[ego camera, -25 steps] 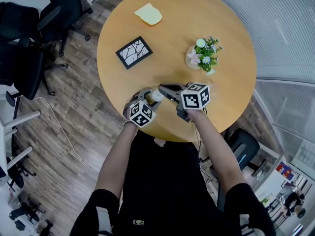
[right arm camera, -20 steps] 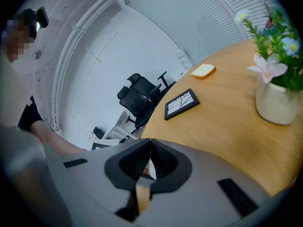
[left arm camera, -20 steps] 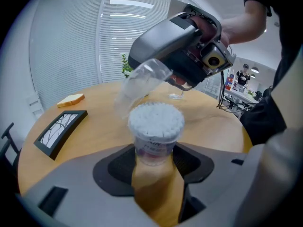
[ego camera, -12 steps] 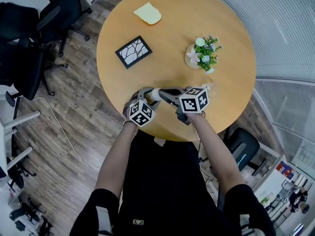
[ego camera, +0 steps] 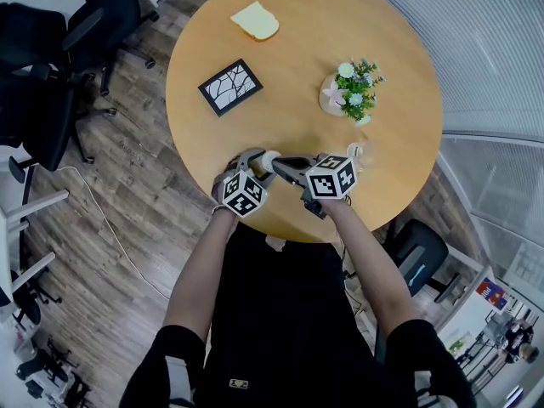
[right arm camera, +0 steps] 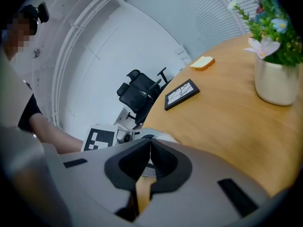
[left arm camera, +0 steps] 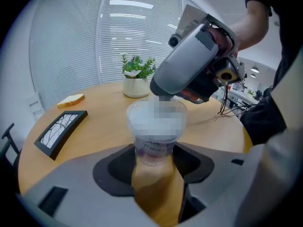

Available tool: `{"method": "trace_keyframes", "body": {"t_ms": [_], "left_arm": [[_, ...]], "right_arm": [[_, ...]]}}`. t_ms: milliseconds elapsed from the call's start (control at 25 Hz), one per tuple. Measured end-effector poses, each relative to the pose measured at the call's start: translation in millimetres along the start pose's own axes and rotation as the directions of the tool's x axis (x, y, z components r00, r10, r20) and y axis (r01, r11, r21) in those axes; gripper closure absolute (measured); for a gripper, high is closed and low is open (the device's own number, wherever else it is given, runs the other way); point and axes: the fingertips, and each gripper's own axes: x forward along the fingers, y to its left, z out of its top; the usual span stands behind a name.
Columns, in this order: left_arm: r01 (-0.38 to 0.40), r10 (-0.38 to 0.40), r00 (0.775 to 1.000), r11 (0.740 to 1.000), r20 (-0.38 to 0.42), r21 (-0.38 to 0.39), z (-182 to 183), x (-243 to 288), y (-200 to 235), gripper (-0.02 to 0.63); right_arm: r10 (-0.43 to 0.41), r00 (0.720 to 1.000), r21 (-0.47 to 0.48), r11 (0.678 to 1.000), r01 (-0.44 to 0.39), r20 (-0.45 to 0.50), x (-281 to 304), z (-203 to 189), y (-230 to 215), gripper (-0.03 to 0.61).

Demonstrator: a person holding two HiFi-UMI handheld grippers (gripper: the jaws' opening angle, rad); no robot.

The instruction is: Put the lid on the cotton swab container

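Observation:
A clear plastic cotton swab container (left arm camera: pixel 153 148) stands near the table's front edge, and my left gripper (left arm camera: pixel 155 151) is shut on its lower body. The head view shows this container (ego camera: pixel 269 161) between the left gripper (ego camera: pixel 254 159) and the right gripper (ego camera: pixel 279 164). A clear round lid (left arm camera: pixel 156 116) lies over the container's mouth. My right gripper (left arm camera: pixel 163 96) reaches in from the right above it. In the right gripper view the jaws of that gripper (right arm camera: pixel 150 143) are pinched together on the thin lid (right arm camera: pixel 150 168). Whether the lid is seated I cannot tell.
On the round wooden table (ego camera: pixel 297 41) lie a black picture frame (ego camera: pixel 230 87), a slice of bread (ego camera: pixel 255 21) at the far side and a potted plant (ego camera: pixel 348 93) to the right. Black office chairs (ego camera: pixel 51 49) stand on the floor at left.
My right gripper has moved left, from beside the container to over its top. The left gripper and the container have stayed in place.

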Motion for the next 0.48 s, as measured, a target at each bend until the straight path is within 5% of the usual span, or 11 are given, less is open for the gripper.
{"method": "trace_keyframes", "body": {"t_ms": [480], "left_arm": [[0.001,-0.001,1.0,1.0,-0.001,0.002,-1,0,0,0.364]], "right_arm": [[-0.058,0.998,-0.115,0.991,0.062,0.037,-1,-15,0,0.574]]}}
